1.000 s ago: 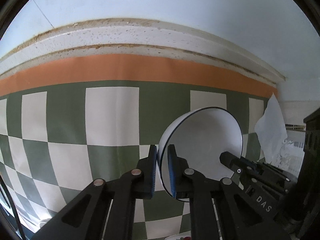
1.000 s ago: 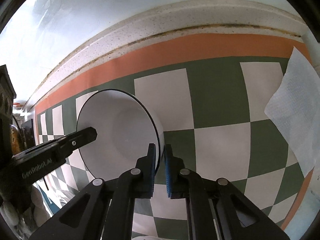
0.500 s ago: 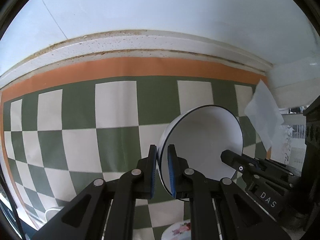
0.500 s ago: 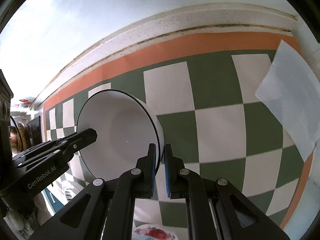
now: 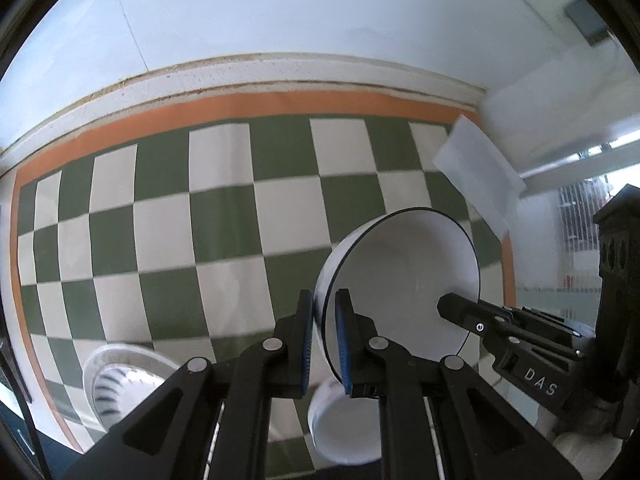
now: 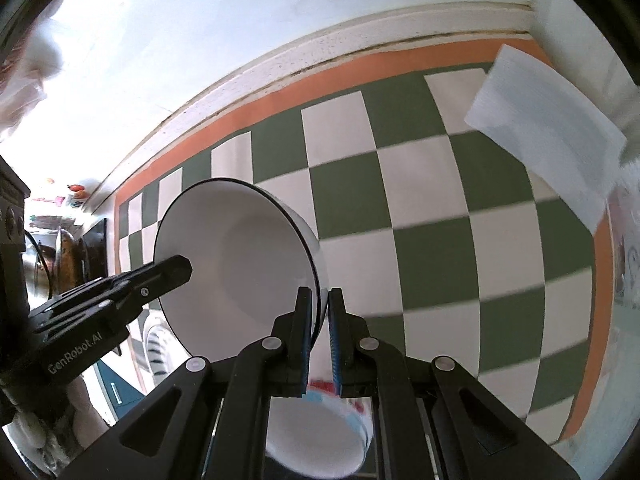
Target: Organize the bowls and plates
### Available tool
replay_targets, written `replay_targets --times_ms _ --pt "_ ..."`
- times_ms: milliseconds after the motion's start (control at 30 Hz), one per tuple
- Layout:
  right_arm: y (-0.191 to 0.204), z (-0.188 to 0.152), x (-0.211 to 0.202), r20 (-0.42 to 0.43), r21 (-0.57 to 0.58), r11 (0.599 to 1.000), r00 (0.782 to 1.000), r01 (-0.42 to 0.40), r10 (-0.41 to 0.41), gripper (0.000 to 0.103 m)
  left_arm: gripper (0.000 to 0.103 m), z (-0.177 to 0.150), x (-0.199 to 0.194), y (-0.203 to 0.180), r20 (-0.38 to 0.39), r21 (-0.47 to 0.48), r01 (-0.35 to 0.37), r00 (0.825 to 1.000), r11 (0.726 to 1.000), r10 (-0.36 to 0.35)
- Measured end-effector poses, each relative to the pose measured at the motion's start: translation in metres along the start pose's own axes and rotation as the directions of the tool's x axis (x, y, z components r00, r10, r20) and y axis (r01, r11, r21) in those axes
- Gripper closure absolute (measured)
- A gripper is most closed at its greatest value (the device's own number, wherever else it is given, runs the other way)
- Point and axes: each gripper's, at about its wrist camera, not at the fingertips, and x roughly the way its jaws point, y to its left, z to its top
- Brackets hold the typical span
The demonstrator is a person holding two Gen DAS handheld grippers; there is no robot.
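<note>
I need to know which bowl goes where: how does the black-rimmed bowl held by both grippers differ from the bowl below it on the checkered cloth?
The black-rimmed bowl is plain white with a thin dark rim; the lower bowl bears red and blue markings outside. The black-rimmed bowl is held in the air, tipped on edge, its rim pinched by the left gripper and right gripper; the lower bowl is not gripped. Both are white inside and look empty.

Glossy ceramic bowl (image 5: 404,280); matt checked cloth (image 5: 224,216) on the table; thin paper sheet (image 5: 476,172) at two o'clock; matt black plastic fingers (image 5: 344,344).

Striped bowl (image 5: 120,384) now in view lower left, patterned bowl (image 6: 320,436) beneath the tongs, more checkered cloth (image 5: 224,216) visible
</note>
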Motion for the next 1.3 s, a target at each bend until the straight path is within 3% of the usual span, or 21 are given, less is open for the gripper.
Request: replay_targets --times_ms 267,600,867,1300 --pt "-0.001 -0.065 -0.021 0.015 0.014 1.0 1.0 0.001 -0.001 0.094 0.094 -0.057 -0.01 -0.007 -0.01 0.038 0.013 1.0 0.999 -0.013" --pt "-0.005 -0.129 -0.013 -0.019 0.029 0.999 1.0 -0.014 0.014 0.093 0.094 -0.107 -0.005 -0.005 -0.046 0.076 0.005 0.999 0.997 -0.001" --pt "-0.012 -0.146 0.001 -0.052 0.038 0.999 0.999 -0.01 0.012 0.092 0.094 -0.122 0.011 -0.005 -0.087 0.072 -0.005 0.996 0.997 0.011" --pt "-0.026 -0.146 0.021 -0.09 0.07 0.998 0.996 0.003 0.003 0.092 0.094 -0.123 0.035 -0.008 -0.138 0.062 -0.028 0.99 0.998 0.036"
